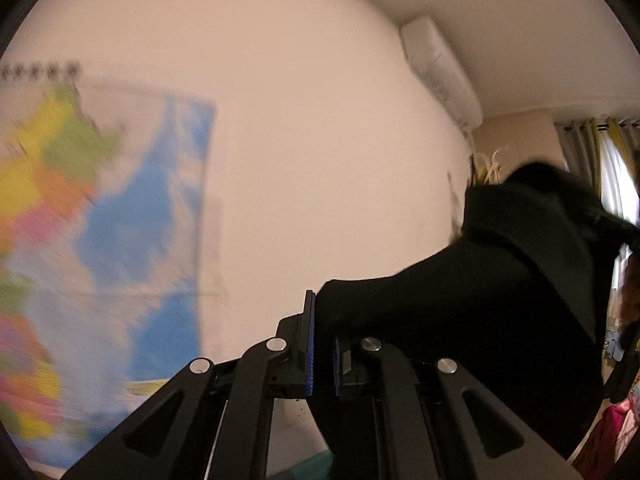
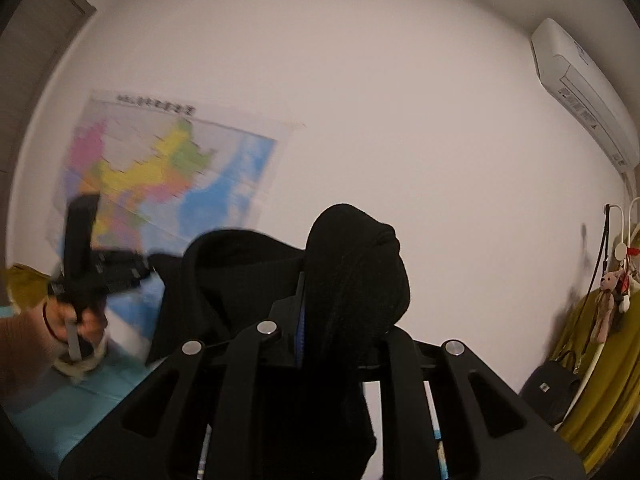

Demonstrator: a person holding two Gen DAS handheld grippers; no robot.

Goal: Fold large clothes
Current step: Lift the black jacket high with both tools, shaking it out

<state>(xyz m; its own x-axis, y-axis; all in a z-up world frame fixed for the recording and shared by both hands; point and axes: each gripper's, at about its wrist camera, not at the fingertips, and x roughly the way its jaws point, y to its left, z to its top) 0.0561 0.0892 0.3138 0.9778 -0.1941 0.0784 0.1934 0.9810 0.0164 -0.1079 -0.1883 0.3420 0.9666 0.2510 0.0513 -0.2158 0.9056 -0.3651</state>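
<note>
1. Both tools are up high and point about level at the pale wall, with a black garment [image 1: 500,280] stretched between them in the air.
2. The left tool [image 1: 322,360] is pinched tight on an edge of the black garment; the cloth comes out from between its blue pads [image 1: 309,364] and runs off to the right, rising towards a bunched fold near the curtains [image 1: 612,176].
3. The right tool [image 2: 320,320] is also closed on the black garment [image 2: 352,280]. A thick hump of cloth sits up above its fingers and more hangs down in front of its body.
4. In the right wrist view the person's left hand [image 2: 78,320] shows at the lower left, wrapped around a handle, with a tan sleeve [image 2: 22,348] and a dark red band at the wrist. The left tool [image 2: 120,268] it carries lies roughly level there, blurred, at the garment's far edge.
5. A coloured map [image 2: 160,172] hangs on the wall behind, and an air conditioner [image 2: 580,92] is mounted high at the right.
6. A small teddy bear [image 2: 606,304] hangs at the right edge, above a black bag [image 2: 548,392] on yellow cloth.
</note>
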